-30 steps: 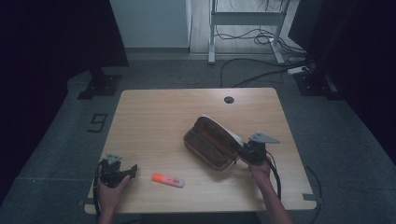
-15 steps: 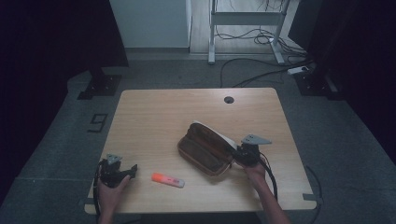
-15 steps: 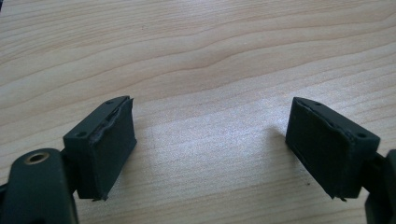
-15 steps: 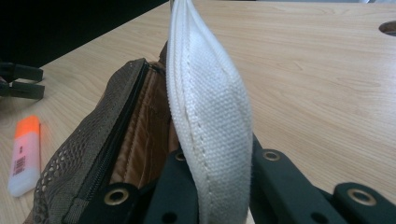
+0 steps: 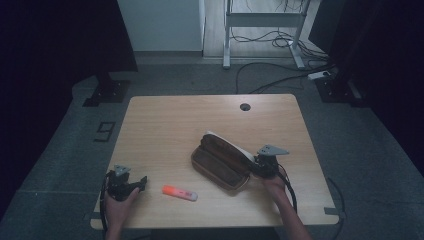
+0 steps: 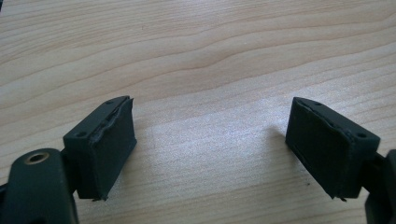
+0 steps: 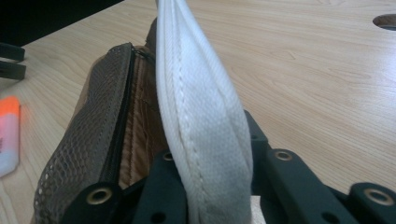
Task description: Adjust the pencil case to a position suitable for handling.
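Pouch (image 5: 222, 161): soft, floppy, light; grab its white edge (image 7: 201, 116).
Right gripper (image 5: 261, 166): jaws just loosened, white edge between them.
Left gripper (image 5: 131, 184): wide, holding nothing.

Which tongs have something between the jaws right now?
The right tongs: the pouch's white edge sits between its jaws. The left tongs are open over bare table.
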Demonstrator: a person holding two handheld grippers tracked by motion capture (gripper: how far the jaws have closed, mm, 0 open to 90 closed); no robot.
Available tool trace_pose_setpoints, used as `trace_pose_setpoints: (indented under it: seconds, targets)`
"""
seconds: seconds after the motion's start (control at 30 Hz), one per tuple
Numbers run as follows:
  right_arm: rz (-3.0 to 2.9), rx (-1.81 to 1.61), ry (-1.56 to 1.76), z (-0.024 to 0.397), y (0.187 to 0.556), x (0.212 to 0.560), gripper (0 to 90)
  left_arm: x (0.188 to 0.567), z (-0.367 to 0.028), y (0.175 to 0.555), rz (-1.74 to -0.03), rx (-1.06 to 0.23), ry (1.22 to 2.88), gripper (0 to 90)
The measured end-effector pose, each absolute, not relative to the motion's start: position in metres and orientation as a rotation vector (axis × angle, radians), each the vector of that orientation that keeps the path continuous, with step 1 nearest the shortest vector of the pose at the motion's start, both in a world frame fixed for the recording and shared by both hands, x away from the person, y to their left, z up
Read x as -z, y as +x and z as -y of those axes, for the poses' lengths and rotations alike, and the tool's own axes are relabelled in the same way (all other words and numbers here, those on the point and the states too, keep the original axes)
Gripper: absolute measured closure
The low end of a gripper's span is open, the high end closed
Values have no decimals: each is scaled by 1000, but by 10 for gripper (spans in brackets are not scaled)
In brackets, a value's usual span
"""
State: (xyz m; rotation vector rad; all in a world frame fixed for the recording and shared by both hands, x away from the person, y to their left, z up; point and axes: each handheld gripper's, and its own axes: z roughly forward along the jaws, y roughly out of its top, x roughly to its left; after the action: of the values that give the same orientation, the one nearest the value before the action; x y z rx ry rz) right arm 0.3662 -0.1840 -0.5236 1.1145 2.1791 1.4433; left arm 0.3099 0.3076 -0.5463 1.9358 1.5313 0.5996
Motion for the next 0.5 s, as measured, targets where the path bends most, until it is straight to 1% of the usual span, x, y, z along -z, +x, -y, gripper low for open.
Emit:
trace_pose_setpoints:
  seconds: [0.13, 0.33, 0.5]
  targets:
    - [-2166, -1443, 1100, 185, 365, 522, 685, 546, -308, 310, -1531, -600, 1936, 156]
    - [-2092, -1455, 1099, 192, 361, 512, 517, 546, -308, 310, -1531, -600, 1936, 156]
    - [-2029, -1483, 1112, 199, 358, 503, 459, 546, -308, 310, -1531, -600, 1936, 156]
